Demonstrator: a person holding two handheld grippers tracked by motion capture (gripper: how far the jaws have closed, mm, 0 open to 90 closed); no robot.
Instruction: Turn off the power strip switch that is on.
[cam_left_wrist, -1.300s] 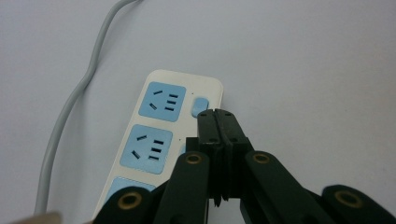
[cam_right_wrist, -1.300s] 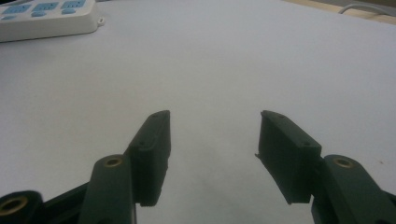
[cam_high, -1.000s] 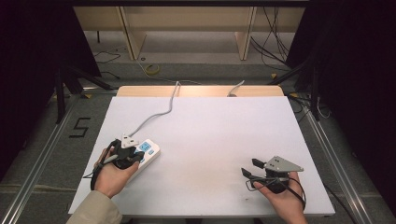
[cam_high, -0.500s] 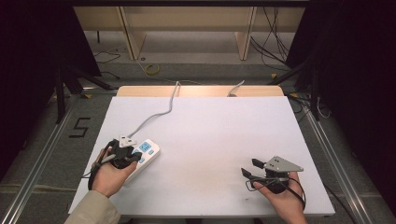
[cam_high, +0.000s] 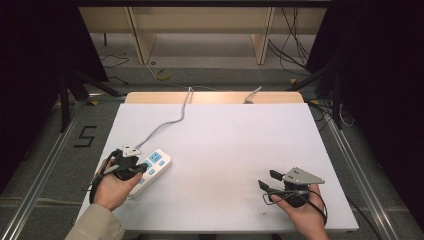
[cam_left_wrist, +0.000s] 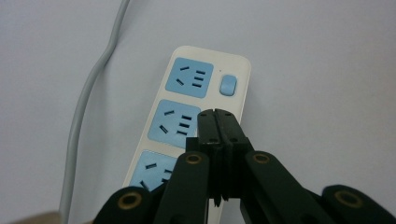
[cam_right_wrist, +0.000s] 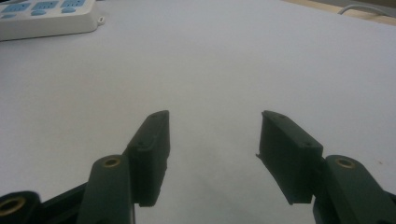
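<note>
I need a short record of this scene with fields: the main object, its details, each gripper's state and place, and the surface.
main object: white power strip with blue sockets, lying flat at the table's left
switch: blue button beside the far socket
cable: grey cord running to the table's far edge
left gripper: shut, nothing between its jaws, tips over the strip's middle socket; contact cannot be told
right gripper: open, empty, near the table's right front
surface: white table
</note>
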